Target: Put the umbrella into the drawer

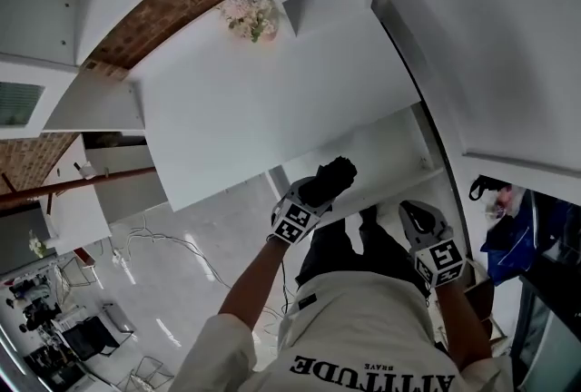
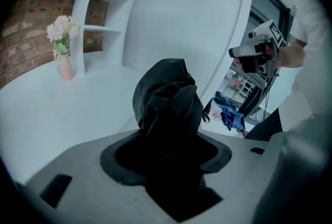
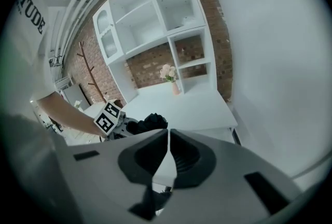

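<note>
Clamping the folded black umbrella just off the white counter's near edge, the left gripper risks snagging loose fabric on the drawer rim, while the right gripper hangs closed and empty.

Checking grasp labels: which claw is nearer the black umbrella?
Left. The left claw is clamped on the umbrella; the right claw, shut and empty, sits off to its side, apart from it.

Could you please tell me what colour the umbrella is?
The umbrella is black; clearest in left gripper view.
</note>
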`<state>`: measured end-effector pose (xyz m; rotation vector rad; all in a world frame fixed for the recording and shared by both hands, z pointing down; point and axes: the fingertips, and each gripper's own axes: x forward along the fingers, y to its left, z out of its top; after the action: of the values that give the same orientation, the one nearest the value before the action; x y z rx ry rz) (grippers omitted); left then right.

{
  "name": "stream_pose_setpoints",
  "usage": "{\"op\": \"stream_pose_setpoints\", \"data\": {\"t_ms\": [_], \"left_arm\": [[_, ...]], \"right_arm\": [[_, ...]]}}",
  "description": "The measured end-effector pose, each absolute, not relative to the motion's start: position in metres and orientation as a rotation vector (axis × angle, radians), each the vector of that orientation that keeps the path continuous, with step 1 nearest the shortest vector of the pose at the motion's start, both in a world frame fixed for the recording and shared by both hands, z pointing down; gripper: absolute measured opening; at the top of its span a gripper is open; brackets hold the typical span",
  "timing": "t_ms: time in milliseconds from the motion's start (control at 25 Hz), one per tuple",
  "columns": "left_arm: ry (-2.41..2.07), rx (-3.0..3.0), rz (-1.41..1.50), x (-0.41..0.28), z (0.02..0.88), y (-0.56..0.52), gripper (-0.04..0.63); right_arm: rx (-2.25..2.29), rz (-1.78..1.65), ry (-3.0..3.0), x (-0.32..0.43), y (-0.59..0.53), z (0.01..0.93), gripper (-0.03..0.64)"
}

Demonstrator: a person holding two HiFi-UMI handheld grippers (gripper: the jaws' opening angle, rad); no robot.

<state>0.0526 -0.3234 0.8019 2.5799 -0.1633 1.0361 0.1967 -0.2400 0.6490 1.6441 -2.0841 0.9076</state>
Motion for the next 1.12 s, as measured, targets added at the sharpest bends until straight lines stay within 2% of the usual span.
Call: {"op": "stream_pose_setpoints", "data": {"t_ms": [680,1120], "left_arm": [[0.035,2.549,1.430,0.074,0.958,-0.340,0.262],[-0.143,2.694,1.618,0.068,1.008,-0.374,0.264]], "right_arm": [[1.775,1.080,-1.891,0.209,-0.232,0.679,0.033],[1.767,1.155,-1.834,0.187,-0.225,0.703,0.034]]}}
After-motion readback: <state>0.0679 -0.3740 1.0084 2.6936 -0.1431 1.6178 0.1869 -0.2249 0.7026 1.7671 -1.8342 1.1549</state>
